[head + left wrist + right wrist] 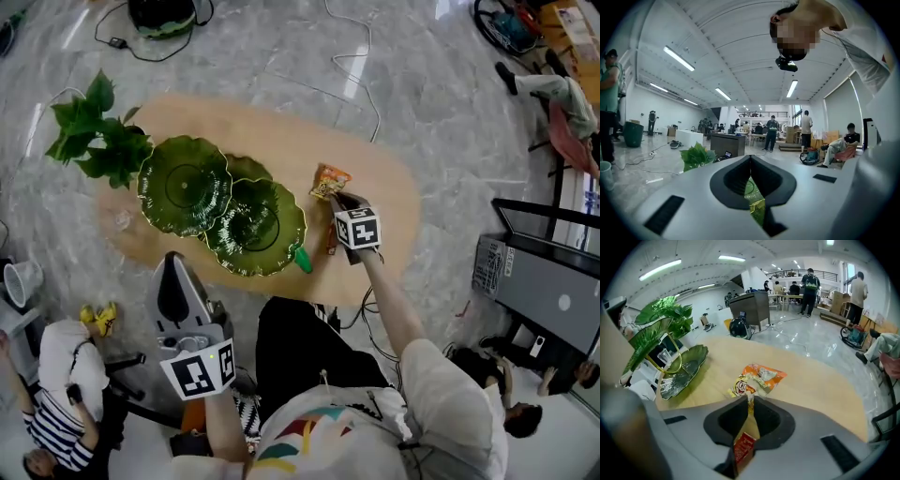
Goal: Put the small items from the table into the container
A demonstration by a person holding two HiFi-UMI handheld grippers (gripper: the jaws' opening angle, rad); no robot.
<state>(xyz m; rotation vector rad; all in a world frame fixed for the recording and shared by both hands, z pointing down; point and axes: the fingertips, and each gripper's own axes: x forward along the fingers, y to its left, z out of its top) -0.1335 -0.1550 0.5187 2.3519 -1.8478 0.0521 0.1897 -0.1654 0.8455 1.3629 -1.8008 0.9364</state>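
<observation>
An orange snack packet (330,180) lies on the wooden table (384,178), right of the green leaf-shaped tiered dish (187,183). My right gripper (339,202) points down at the packet's near edge. In the right gripper view its jaws (750,400) are shut on that edge of the packet (758,379). A red stick packet (743,446) lies on the table under them. A small green item (302,260) rests by the dish's front rim. My left gripper (174,259) hovers at the table's front edge, shut and holding nothing (750,158).
A leafy plant (98,131) stands at the table's far left end, past the dish (684,366). A seated person (56,394) is at lower left, a black cabinet (548,281) at right. Cables (352,66) cross the marble floor beyond the table.
</observation>
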